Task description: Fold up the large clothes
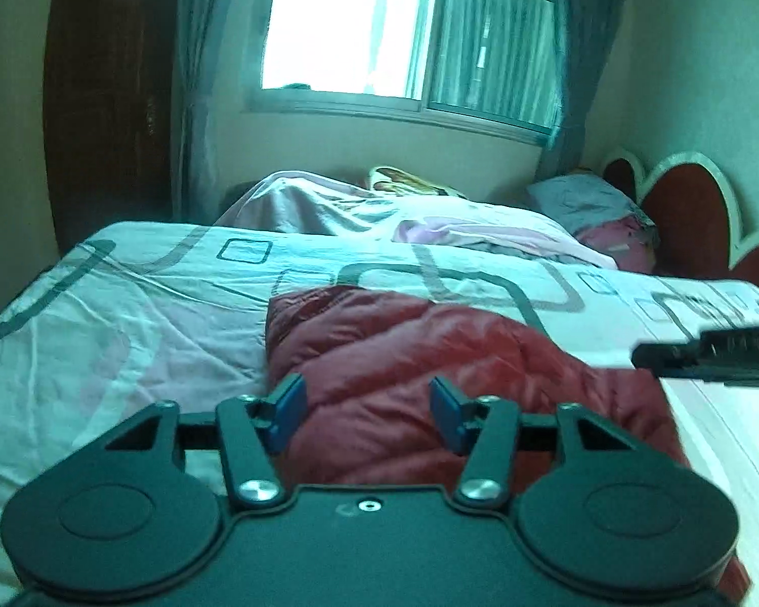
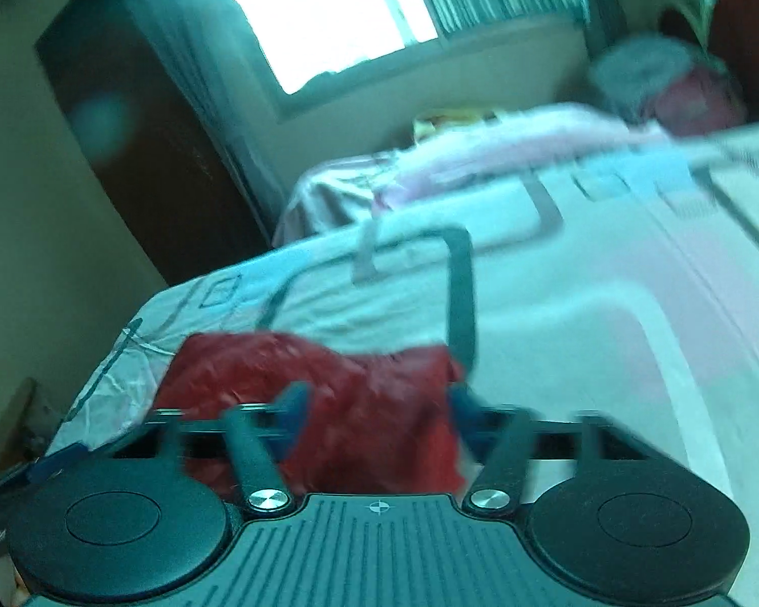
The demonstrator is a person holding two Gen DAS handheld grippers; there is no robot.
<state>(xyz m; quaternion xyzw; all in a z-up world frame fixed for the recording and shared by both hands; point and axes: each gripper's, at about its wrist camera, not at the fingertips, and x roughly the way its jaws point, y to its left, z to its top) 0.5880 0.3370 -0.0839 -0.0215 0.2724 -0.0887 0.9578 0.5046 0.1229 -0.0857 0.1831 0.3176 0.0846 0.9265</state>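
Nearest you, your left gripper [image 1: 367, 412]: jaws apart, blue pads clear of the cloth, hanging over the near left part of the jacket [image 1: 430, 354] and holding nothing. Your right gripper [image 2: 374, 412]: its own view is smeared with motion; the jaws look spread with red cloth showing in the gap, but you cannot tell whether the pads press on it. In the left view its dark tip pokes in from the right edge, above the jacket's right side. Jacket: dark red, quilted and puffy with a slight sheen, lying crumpled on the bed [image 1: 126, 334] near its front edge, left border fairly straight, top edge lumpy; folding looks barely started. Risks: padded, slick fabric will likely slip from a shallow pinch or spring back open after a fold; a deep bite may catch the patterned sheet beneath and drag it along; fast hand motion could flip the garment out of line. Further back: a rumpled pink cover [image 1: 329, 202], a pillow [image 1: 582, 202], a red scalloped headboard [image 1: 693, 217], then the window [image 1: 405, 35] with grey curtains.
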